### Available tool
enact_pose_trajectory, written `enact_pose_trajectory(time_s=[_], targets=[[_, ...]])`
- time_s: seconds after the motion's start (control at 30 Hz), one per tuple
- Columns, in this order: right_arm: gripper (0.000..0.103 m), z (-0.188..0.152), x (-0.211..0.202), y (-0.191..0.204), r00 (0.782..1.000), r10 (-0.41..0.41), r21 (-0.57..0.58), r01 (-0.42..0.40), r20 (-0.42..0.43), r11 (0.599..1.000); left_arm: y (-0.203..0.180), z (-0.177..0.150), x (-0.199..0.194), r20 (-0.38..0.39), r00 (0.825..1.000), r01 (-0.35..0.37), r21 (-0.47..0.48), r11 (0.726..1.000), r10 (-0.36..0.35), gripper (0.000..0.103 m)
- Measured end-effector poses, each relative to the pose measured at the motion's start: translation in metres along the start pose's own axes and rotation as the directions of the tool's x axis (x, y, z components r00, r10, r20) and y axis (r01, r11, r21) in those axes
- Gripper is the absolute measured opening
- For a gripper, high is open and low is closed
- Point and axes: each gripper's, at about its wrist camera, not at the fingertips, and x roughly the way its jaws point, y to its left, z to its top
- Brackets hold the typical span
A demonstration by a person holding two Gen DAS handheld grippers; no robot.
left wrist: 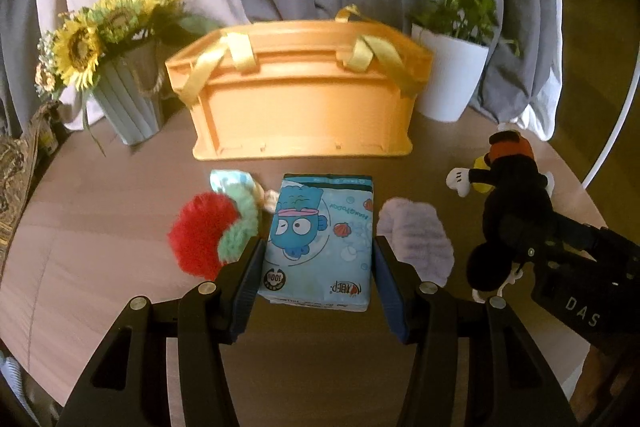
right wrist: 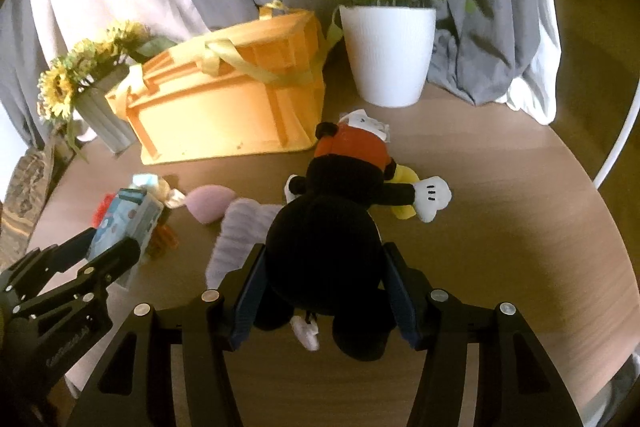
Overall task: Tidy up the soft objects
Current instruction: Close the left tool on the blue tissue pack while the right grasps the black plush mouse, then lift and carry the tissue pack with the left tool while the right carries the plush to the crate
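Blue tissue pack [left wrist: 318, 239] between left gripper [left wrist: 318, 259] fingers; right gripper [right wrist: 324, 267] straddles plush [right wrist: 332, 227].

Black frames, silver screws, navy-padded fingers [left wrist: 249, 279].

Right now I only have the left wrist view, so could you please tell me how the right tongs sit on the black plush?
Observer: The right tongs straddle the black head of the plush, one finger on each side. I cannot tell whether they squeeze it.
Operator: Thank you. Is anything hidden from me behind the tissue pack?
Observer: Yes, a pink egg-shaped soft piece lies on the table beside the lavender cloth, on the side toward the tissue pack.
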Motion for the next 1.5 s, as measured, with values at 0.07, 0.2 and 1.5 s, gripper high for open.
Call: enact_pose_trajectory(time_s=[0.07,0.2,1.5], targets=[[0.058,0.004,-0.005,0.003,1.000,0.005,-0.005,-0.005,0.016,1.000,0.002,0.004,-0.006,0.022,1.000,0.001,-0.006,1.000,-0.001,0.053],[0.058,0.012,-0.014,0.009,0.999,0.017,-0.013,-0.016,0.052,1.000,0.004,0.013,-0.017,0.061,0.998,-0.002,-0.012,1.000,0.002,0.053],[0.058,0.111,-0.058,0.081,0.926,0.141,-0.067,-0.126,0.350,0.990,0.069,0.108,-0.075,0.375,0.924,-0.059,-0.036,0.998,0.068,0.053]])
